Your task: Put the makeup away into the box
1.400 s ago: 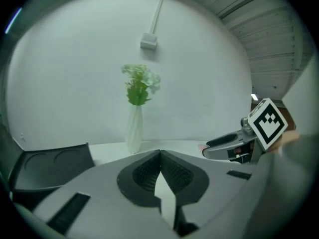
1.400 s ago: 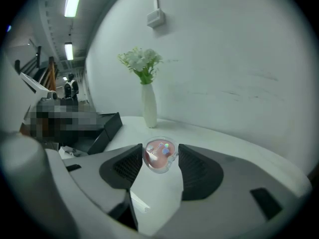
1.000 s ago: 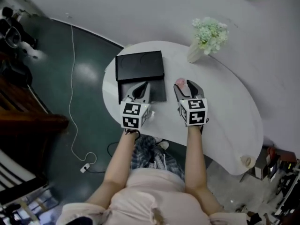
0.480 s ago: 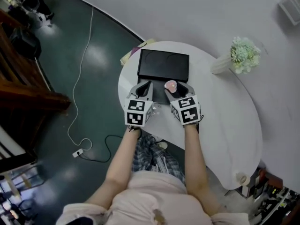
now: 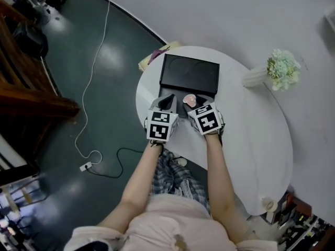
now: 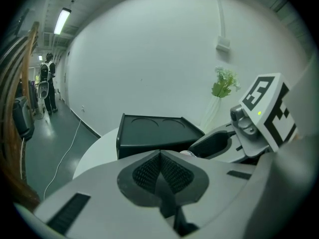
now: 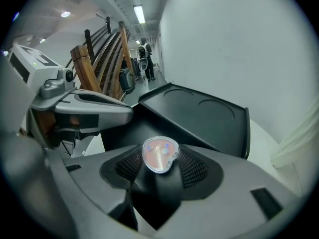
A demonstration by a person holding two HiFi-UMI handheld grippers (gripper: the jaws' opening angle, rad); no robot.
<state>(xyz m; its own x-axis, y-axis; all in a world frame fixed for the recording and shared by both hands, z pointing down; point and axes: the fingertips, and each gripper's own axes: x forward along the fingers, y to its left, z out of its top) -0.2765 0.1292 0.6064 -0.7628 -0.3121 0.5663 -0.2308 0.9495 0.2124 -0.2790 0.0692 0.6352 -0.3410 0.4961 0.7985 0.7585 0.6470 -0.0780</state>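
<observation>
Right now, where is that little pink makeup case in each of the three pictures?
Head view: the pink makeup case is near the middle, at the tip of the right gripper, just in front of the black box.
Left gripper view: barely in it; a pale sliver just right of centre, by the other gripper's jaw.
Right gripper view: centre, slightly low, clamped between the jaws.
Shared landmark: the black box.

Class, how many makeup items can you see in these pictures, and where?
1. A pink heart-shaped compact is clamped in the right claw, by the black box. Others may be hidden inside the box.
</observation>
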